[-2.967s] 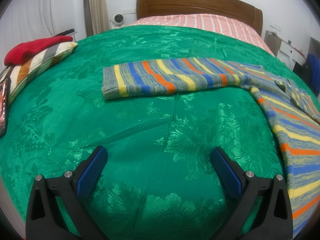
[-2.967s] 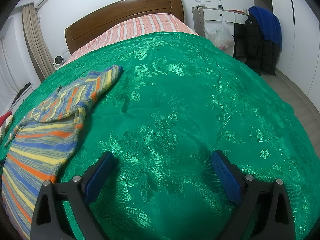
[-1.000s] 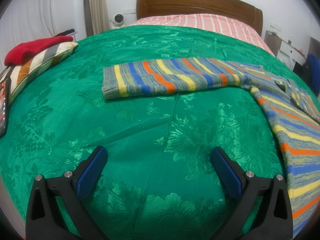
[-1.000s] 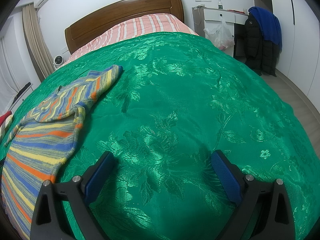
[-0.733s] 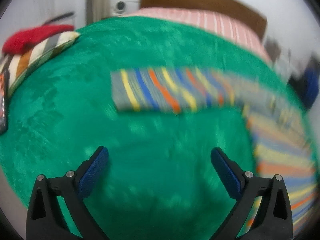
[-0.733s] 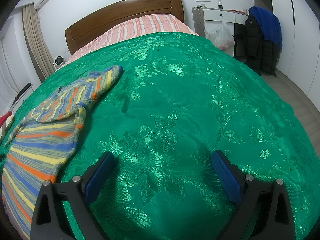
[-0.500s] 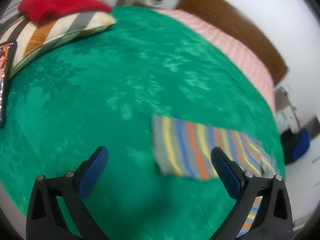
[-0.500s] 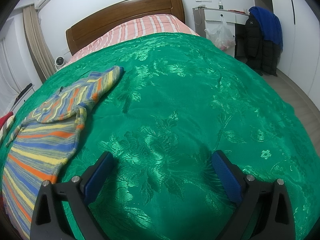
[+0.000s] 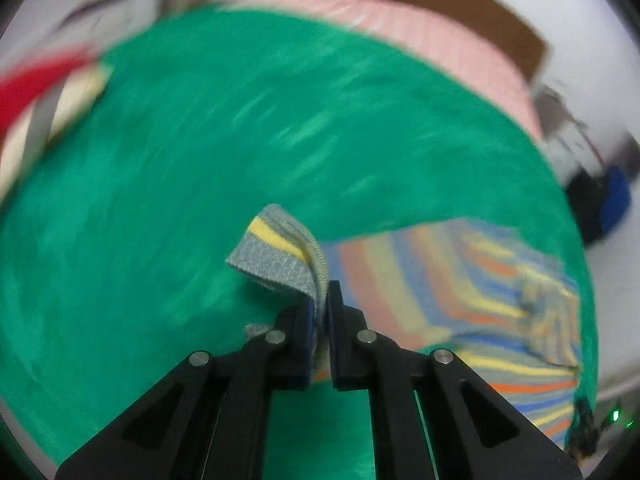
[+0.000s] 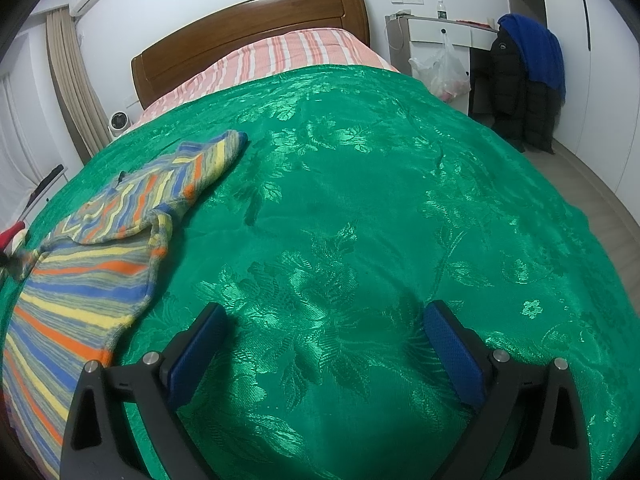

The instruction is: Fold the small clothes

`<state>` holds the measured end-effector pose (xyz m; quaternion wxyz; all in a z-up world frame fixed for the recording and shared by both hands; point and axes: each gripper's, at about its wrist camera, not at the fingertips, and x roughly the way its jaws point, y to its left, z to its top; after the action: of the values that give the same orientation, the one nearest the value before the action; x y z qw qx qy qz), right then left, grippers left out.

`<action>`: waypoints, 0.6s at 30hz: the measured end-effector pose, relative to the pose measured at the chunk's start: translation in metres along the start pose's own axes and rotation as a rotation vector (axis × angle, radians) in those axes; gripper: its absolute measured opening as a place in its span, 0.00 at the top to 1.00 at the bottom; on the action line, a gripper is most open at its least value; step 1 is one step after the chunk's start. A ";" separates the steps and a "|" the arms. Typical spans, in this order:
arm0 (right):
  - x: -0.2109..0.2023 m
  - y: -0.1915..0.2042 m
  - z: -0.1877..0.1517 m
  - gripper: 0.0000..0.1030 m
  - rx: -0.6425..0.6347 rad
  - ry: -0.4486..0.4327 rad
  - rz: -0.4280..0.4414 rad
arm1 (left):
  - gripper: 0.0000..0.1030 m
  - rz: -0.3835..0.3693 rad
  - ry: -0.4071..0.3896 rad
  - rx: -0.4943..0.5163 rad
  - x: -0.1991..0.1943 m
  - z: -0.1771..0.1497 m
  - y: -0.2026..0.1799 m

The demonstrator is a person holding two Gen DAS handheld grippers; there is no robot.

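A small striped sweater point(image 9: 460, 288) in blue, orange, yellow and grey lies on the green bedspread point(image 9: 200, 160), blurred in the left wrist view. My left gripper point(image 9: 320, 304) is closing its jaws, and the pads press on the grey cuff point(image 9: 280, 256) of the near sleeve. The cuff stands up off the bed, folded over the fingertips. In the right wrist view the sweater's body point(image 10: 100, 264) lies at the left, its other sleeve point(image 10: 208, 160) stretched toward the headboard. My right gripper point(image 10: 324, 344) hangs open over bare bedspread, to the right of the sweater and apart from it.
A striped cushion with a red cloth point(image 9: 40, 96) sits at the bed's left edge. The wooden headboard point(image 10: 248, 28) and pink striped sheet point(image 10: 288, 52) are at the far end. A desk with a plastic bag point(image 10: 440, 72) and hung jackets point(image 10: 524, 80) stands to the right.
My left gripper went forward to the end of the sleeve, closed on the cuff and raised it off the bed. The right gripper has not moved.
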<state>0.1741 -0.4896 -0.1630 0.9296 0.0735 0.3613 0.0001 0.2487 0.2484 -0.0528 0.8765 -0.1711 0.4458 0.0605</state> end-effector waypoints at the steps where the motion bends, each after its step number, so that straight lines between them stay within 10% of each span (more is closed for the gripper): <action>1: 0.000 0.000 0.000 0.04 0.000 -0.001 0.000 | 0.96 -0.026 -0.032 0.052 -0.015 0.008 -0.025; 9: 0.000 0.000 0.000 0.04 0.000 -0.004 0.001 | 0.94 -0.292 -0.117 0.416 -0.065 0.003 -0.242; 11: 0.000 0.000 0.000 0.04 0.000 -0.004 0.001 | 0.55 -0.364 -0.034 0.453 -0.044 -0.019 -0.277; 13: 0.000 0.000 0.000 0.04 0.000 -0.003 0.001 | 0.22 -0.378 0.062 0.436 -0.018 -0.039 -0.290; 18: 0.000 0.000 0.000 0.04 0.000 -0.004 0.001 | 0.22 -0.359 0.068 0.262 0.010 -0.025 -0.235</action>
<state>0.1742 -0.4891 -0.1631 0.9302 0.0735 0.3595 0.0005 0.2966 0.0194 -0.0167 0.8724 -0.1345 0.4415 -0.1609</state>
